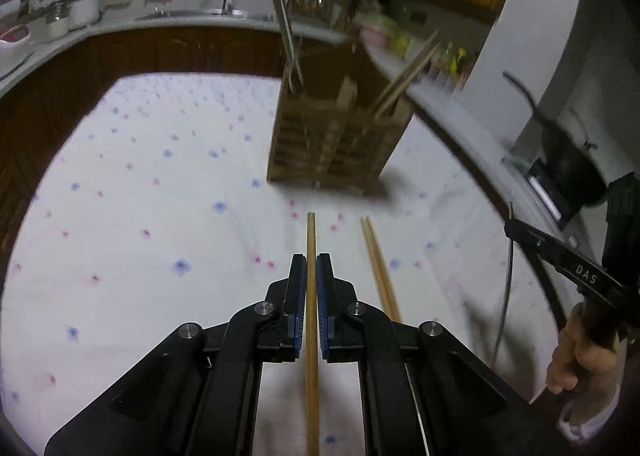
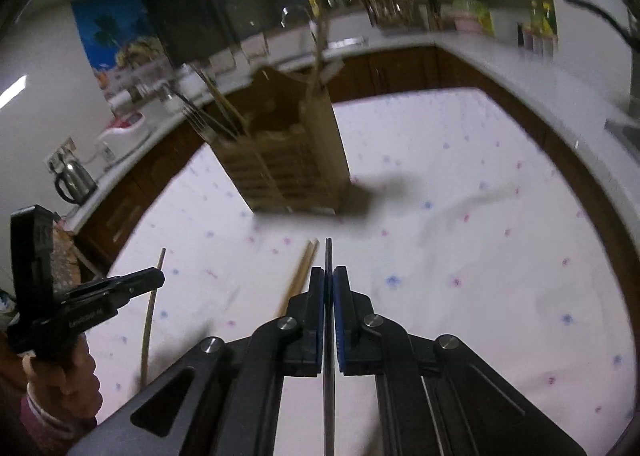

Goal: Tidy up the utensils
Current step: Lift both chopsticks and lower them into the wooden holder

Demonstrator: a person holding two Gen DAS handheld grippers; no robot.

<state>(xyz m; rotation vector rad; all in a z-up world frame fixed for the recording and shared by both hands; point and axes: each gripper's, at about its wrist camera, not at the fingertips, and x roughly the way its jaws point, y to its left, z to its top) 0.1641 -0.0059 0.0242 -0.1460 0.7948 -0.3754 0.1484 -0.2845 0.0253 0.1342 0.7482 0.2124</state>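
The tall slatted wooden utensil holder (image 1: pixel 336 143) stands upright at the far middle of the table with the white flower-print cloth (image 1: pixel 140 183). Some sorting looks done: thin metal utensils (image 1: pixel 286 39) lean out of its left compartment and pale wooden chopsticks (image 1: pixel 404 75) out of its right one.

Two pieces are in hand. The left gripper (image 1: pixel 311 268) has its blue-padded jaws pressed tight on a single light wooden chopstick (image 1: pixel 311 240), whose tip points toward the holder. The right gripper (image 2: pixel 329 280) is clamped just as tightly on a slim dark metal stick (image 2: pixel 328 252), likely a metal chopstick, also aimed at the holder. Both sticks seem clear of the cloth, though the frames do not settle that.

Left to do, as far as I can judge: drop each held stick into its matching compartment, then fetch the pair of wooden chopsticks (image 1: pixel 378 264) lying on the cloth between the two grippers, near the holder's foot. No other loose utensils show on the cloth
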